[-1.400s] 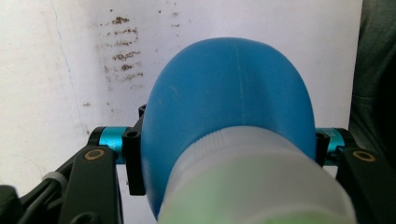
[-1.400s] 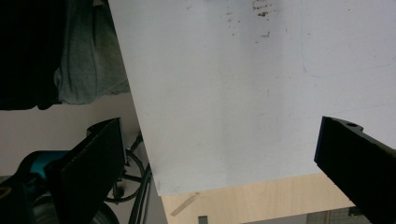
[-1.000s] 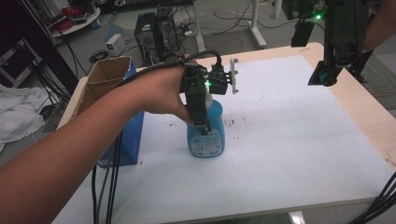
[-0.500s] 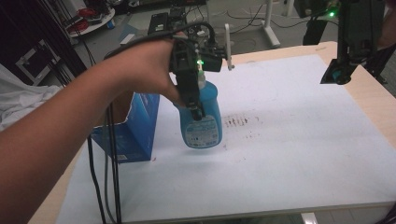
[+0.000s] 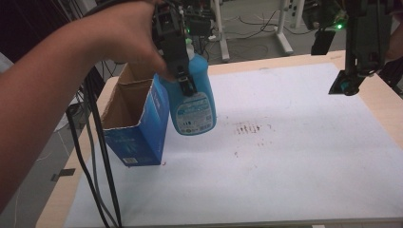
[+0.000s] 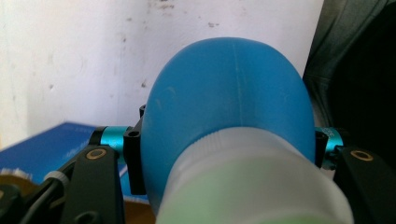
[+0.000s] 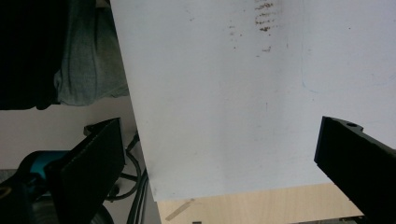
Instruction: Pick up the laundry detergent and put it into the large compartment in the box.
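My left hand hid the bottle's (image 5: 192,102) cap and nozzle. Left gripper (image 5: 183,78) clamped the bottle's neck, body hanging below, off the table (image 5: 294,156), beside the open blue box (image 5: 135,128). Bottle: blue, white label, pale collar. Right gripper (image 7: 219,158) gaped wide, nothing held, over the white mat.

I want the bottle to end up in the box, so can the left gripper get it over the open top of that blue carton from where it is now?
Probably yes. The left gripper holds the blue bottle lifted off the table, right beside the blue carton, whose top stands open with nothing over it.
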The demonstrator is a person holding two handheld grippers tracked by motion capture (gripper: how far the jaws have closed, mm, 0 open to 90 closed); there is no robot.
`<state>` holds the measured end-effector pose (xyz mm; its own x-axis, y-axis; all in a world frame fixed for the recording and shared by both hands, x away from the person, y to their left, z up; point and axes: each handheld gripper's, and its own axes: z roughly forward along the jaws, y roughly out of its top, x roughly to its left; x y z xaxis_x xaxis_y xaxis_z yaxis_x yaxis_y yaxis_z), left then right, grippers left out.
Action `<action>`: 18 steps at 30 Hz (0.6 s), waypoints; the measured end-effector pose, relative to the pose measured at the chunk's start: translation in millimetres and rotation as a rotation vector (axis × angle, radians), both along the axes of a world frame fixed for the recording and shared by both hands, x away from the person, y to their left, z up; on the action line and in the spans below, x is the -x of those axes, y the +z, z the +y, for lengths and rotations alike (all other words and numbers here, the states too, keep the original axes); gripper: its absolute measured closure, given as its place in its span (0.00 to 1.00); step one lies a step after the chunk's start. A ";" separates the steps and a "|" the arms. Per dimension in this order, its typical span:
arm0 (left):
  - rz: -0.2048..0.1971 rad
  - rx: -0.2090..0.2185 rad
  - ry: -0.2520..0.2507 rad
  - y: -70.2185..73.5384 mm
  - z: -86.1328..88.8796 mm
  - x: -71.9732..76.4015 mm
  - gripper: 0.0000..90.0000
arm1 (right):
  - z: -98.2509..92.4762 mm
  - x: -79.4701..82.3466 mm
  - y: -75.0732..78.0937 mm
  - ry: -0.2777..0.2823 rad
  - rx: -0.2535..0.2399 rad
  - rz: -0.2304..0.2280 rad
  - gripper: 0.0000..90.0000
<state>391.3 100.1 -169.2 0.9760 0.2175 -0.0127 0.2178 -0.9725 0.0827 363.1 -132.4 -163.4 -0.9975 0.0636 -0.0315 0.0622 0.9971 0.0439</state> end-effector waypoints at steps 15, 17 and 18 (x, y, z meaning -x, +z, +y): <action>0.000 0.067 0.287 45.3 56.9 -13.9 0.43 | 10.1 -2.7 -1.1 0.013 0.014 0.001 0.01; -0.006 0.070 0.319 51.2 65.7 -15.7 0.43 | 11.5 -2.6 -1.1 0.014 0.014 0.001 0.01; -0.004 0.066 0.336 54.3 71.7 -17.5 0.43 | 12.5 -3.1 -1.3 0.020 0.015 0.002 0.01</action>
